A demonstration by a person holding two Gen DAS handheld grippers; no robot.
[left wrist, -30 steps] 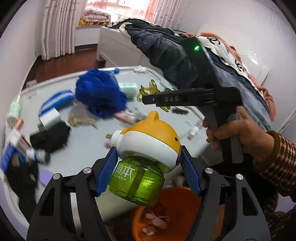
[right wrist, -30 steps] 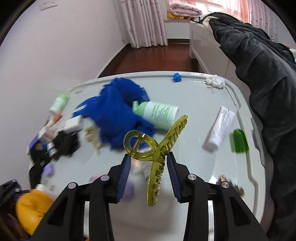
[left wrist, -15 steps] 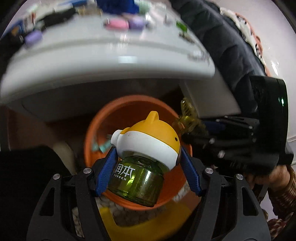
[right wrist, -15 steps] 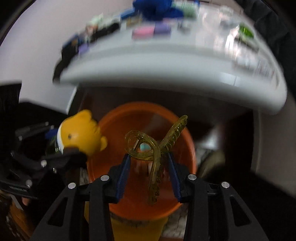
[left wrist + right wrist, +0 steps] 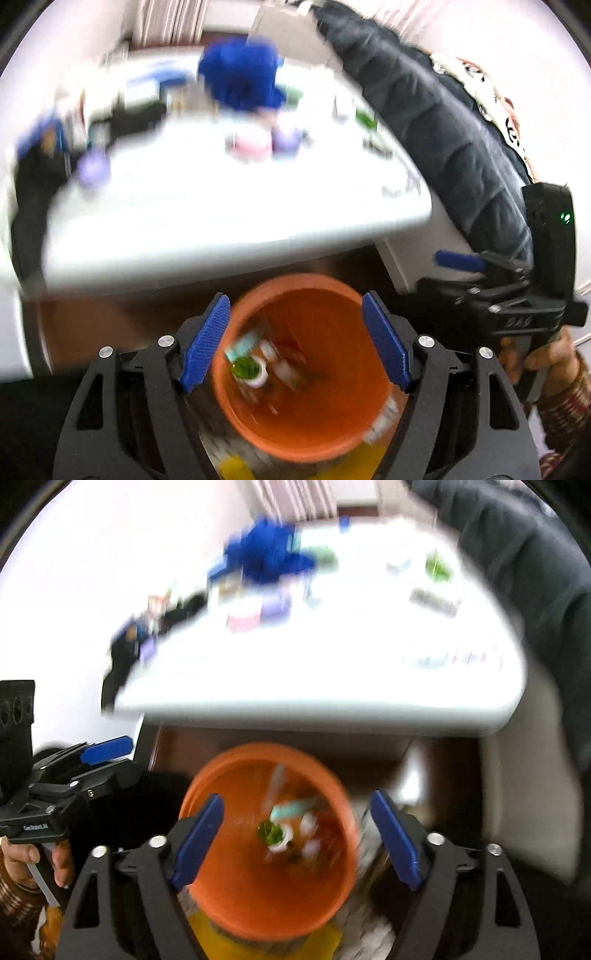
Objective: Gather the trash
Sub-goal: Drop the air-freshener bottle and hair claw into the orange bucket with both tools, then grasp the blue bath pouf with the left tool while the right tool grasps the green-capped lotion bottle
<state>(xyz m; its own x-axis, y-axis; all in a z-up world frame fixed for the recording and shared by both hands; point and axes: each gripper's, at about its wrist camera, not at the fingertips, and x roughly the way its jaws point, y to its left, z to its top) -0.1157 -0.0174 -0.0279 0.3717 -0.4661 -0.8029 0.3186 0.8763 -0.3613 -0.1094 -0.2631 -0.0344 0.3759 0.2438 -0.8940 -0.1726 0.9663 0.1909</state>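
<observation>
An orange bin [image 5: 295,424] stands on the floor below the white table [image 5: 221,206]; it also shows in the right wrist view [image 5: 236,904]. Both frames are blurred. My left gripper [image 5: 295,339] is open and empty above the bin. My right gripper [image 5: 295,834] is open and empty above it too. Inside the bin lies a green bottle [image 5: 245,367], also visible in the right wrist view [image 5: 271,830], among other small trash. The right gripper shows at the right of the left wrist view [image 5: 517,295]; the left gripper shows at the left of the right wrist view [image 5: 62,775].
The table holds a blue cloth [image 5: 240,81], a pink item [image 5: 251,142], purple items [image 5: 94,168] and black cloth [image 5: 129,114]. A dark jacket [image 5: 443,118] lies on the bed to the right. The table's front edge overhangs the bin.
Both grippers opened over the bin. The yellow-capped green bottle left my left gripper and the yellow hair claw left my right gripper. Both views tilted back up toward the table.
</observation>
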